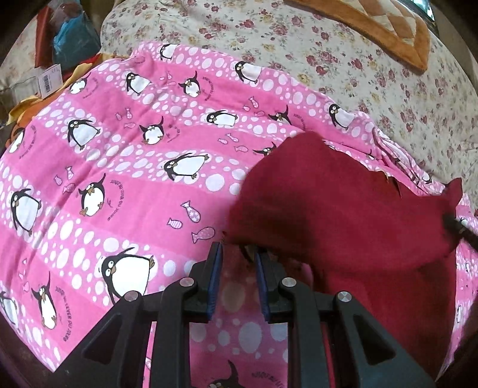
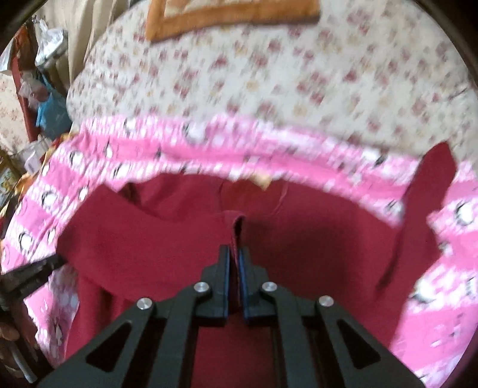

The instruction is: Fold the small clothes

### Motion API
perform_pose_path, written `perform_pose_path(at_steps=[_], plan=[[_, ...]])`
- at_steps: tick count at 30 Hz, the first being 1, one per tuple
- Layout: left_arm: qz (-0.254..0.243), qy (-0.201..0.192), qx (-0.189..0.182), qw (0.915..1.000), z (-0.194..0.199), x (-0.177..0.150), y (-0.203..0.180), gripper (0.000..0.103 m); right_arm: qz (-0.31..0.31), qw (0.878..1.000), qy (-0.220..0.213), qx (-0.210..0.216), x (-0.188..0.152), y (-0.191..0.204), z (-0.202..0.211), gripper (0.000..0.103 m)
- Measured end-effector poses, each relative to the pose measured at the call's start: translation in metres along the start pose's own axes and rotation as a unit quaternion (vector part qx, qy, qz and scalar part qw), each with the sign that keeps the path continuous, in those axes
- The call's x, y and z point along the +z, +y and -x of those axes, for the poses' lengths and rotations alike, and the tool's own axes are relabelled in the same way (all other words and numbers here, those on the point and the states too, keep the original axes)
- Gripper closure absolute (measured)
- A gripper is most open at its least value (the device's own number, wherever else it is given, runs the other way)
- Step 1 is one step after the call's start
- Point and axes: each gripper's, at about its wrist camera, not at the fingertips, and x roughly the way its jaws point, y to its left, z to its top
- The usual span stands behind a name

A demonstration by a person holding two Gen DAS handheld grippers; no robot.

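Observation:
A dark red small garment lies on a pink penguin-print blanket, partly lifted and folded over. My left gripper sits at the garment's near-left edge; its jaws stand apart with only a scrap of cloth edge at the tips, so it looks open. The right gripper's tip shows at the garment's far right edge. In the right wrist view my right gripper is shut on a raised fold of the red garment. The left gripper shows at the left edge there. That view is motion-blurred.
The pink blanket lies on a floral bedsheet. An orange-bordered quilt lies at the back of the bed. Boxes, bags and clutter stand off the bed's left side.

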Motion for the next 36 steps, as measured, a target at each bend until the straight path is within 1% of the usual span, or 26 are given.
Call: perform_pose_path(at_steps=[2, 4, 7, 9, 11, 12, 15, 16, 17, 18, 19, 20, 22, 24, 25, 27, 28, 30, 32, 36], plan=[[-0.002, 0.007, -0.004, 1.0, -0.002, -0.001, -0.001, 0.102, -0.007, 1.0, -0.022, -0.014, 0.011, -0.012, 0.014, 0.097], [-0.003, 0.013, 0.0, 0.9999, -0.006, -0.002, -0.003, 0.102, -0.018, 0.999, -0.035, -0.03, 0.02, -0.027, 0.024, 0.097], [-0.006, 0.019, 0.003, 0.9998, -0.01, -0.004, -0.005, 0.102, -0.033, 0.997, -0.041, -0.054, 0.027, -0.047, 0.026, 0.097], [-0.007, 0.021, 0.001, 0.9998, -0.011, -0.005, -0.007, 0.102, -0.038, 0.996, -0.041, -0.074, 0.025, -0.06, 0.027, 0.097], [-0.009, 0.019, -0.006, 0.9998, -0.011, -0.004, -0.009, 0.102, -0.041, 0.993, -0.033, -0.103, 0.022, -0.074, 0.019, 0.097], [-0.011, 0.018, -0.008, 0.9998, -0.011, -0.004, -0.01, 0.102, -0.044, 0.993, -0.027, -0.11, 0.019, -0.08, 0.013, 0.098], [-0.019, 0.011, -0.018, 0.9996, -0.008, -0.005, -0.017, 0.102, -0.059, 0.989, 0.015, -0.135, 0.006, -0.099, -0.009, 0.097], [-0.021, 0.009, -0.025, 0.9994, -0.006, -0.005, -0.019, 0.102, -0.061, 0.987, 0.034, -0.144, 0.002, -0.103, -0.017, 0.092], [-0.024, 0.008, -0.033, 0.9992, -0.005, -0.004, -0.02, 0.102, -0.062, 0.985, 0.052, -0.151, -0.001, -0.106, -0.024, 0.083], [-0.027, 0.007, -0.043, 0.9987, -0.005, -0.005, -0.023, 0.102, -0.069, 0.985, 0.056, -0.147, -0.004, -0.107, -0.025, 0.077], [-0.031, 0.008, -0.05, 0.9983, -0.005, -0.004, -0.024, 0.102, -0.076, 0.986, 0.05, -0.137, -0.007, -0.107, -0.022, 0.061], [-0.035, 0.009, -0.055, 0.9978, -0.006, -0.004, -0.026, 0.102, -0.084, 0.988, 0.039, -0.124, -0.008, -0.105, -0.016, 0.05], [-0.041, 0.011, -0.058, 0.9974, -0.009, -0.004, -0.032, 0.102, -0.085, 0.99, 0.019, -0.11, -0.005, -0.096, -0.004, 0.049], [-0.047, 0.01, -0.052, 0.9975, -0.013, -0.002, -0.037, 0.102, -0.072, 0.995, 0.006, -0.073, 0.002, -0.077, 0.004, 0.049], [-0.047, 0.01, -0.047, 0.9978, -0.017, 0.0, -0.039, 0.102, -0.065, 0.997, 0.006, -0.047, 0.006, -0.066, 0.006, 0.049], [-0.038, 0.017, -0.043, 0.9982, -0.026, 0.002, -0.038, 0.102, -0.052, 0.998, 0.018, 0.019, 0.011, -0.043, 0.002, 0.049], [-0.03, 0.021, -0.041, 0.9985, -0.031, 0.004, -0.036, 0.102, -0.044, 0.997, 0.03, 0.063, 0.014, -0.027, -0.005, 0.049], [-0.015, 0.023, -0.036, 0.999, -0.037, 0.006, -0.031, 0.102, -0.032, 0.993, 0.043, 0.107, 0.019, -0.004, -0.019, 0.049], [-0.003, 0.024, -0.043, 0.9988, -0.04, 0.007, -0.026, 0.101, -0.001, 0.99, 0.052, 0.13, 0.025, 0.022, -0.038, 0.049], [-0.011, 0.019, -0.041, 0.9989, -0.039, 0.004, -0.027, 0.1, 0.08, 0.987, 0.071, 0.122, 0.034, 0.065, -0.078, 0.049]])
